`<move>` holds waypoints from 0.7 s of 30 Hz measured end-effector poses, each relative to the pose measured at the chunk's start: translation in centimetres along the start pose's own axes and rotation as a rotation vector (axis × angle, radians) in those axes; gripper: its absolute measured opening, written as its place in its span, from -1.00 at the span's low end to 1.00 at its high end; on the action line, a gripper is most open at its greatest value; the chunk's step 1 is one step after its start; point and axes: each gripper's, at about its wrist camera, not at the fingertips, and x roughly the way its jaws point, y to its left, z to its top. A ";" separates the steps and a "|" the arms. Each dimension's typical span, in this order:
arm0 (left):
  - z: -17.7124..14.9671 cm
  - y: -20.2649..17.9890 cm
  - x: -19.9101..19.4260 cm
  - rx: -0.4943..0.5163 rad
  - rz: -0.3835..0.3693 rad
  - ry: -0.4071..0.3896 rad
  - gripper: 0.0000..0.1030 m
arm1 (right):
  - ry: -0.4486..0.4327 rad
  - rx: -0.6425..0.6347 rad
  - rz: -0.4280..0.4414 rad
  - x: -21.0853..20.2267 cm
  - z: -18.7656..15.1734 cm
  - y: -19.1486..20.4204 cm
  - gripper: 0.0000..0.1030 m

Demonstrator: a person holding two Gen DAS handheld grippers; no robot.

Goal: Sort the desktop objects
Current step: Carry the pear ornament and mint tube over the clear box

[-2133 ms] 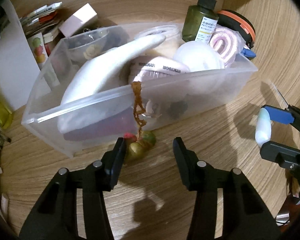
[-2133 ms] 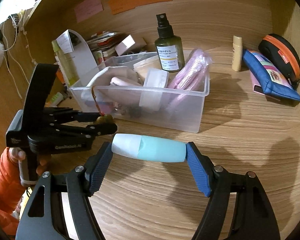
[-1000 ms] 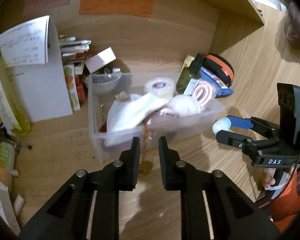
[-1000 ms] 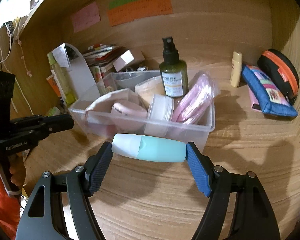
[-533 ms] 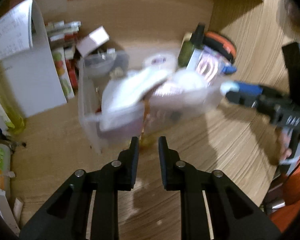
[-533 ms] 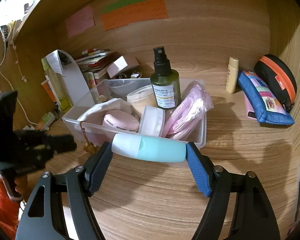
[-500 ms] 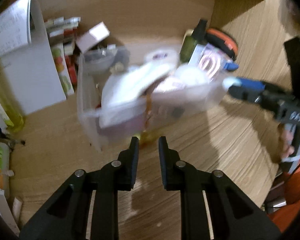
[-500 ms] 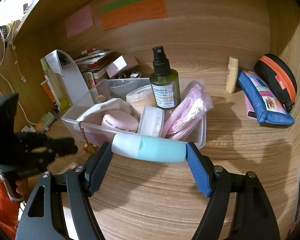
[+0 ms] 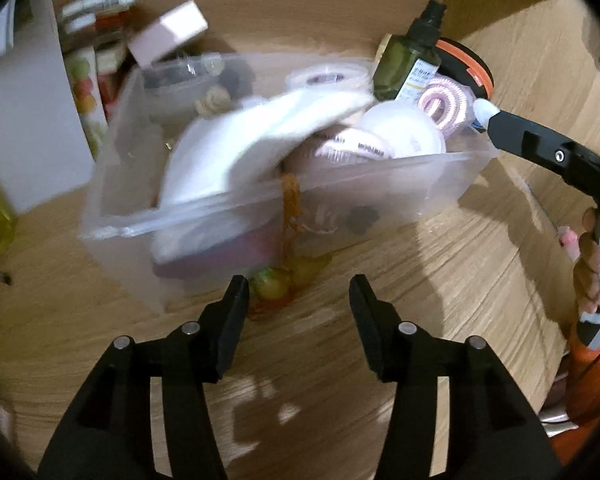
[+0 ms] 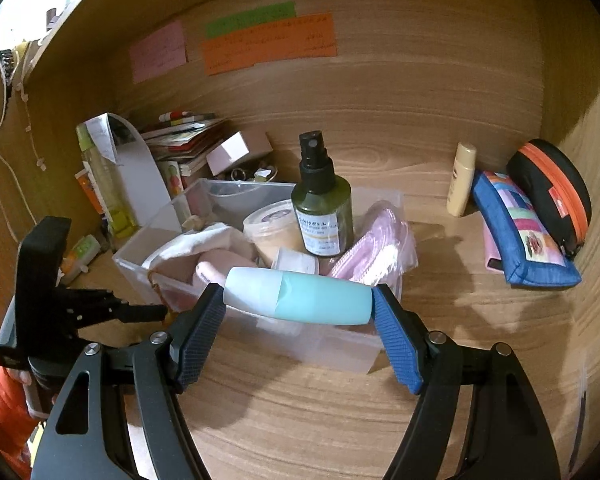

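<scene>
A clear plastic bin (image 9: 440, 184) (image 10: 340, 348) on the wooden desk holds a white cloth (image 9: 260, 140), jars, a green spray bottle (image 10: 324, 208) and a pink coil pack (image 10: 380, 256). A brown cord (image 9: 290, 208) hangs over the bin's front wall to a greenish charm (image 9: 272, 286) on the desk. My left gripper (image 9: 298, 294) is open and empty, its fingers just in front of the charm. My right gripper (image 10: 298, 312) is shut on a teal and white tube (image 10: 300, 298), held over the bin's near right corner.
A white file stand (image 10: 140, 176), books and a pink box (image 10: 240, 146) stand back left. A cream bottle (image 10: 462, 180), a blue pouch (image 10: 520, 236) and a black and orange case (image 10: 552, 192) lie at the right. Sticky notes are on the back wall.
My left gripper has opened and moved closer to the charm at the bin's front. My right gripper has carried the tube forward over the bin's corner.
</scene>
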 end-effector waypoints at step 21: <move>-0.3 -1.8 -1.8 0.011 -0.075 -0.076 -0.40 | 0.027 -0.015 -0.084 1.6 -0.4 -1.2 0.39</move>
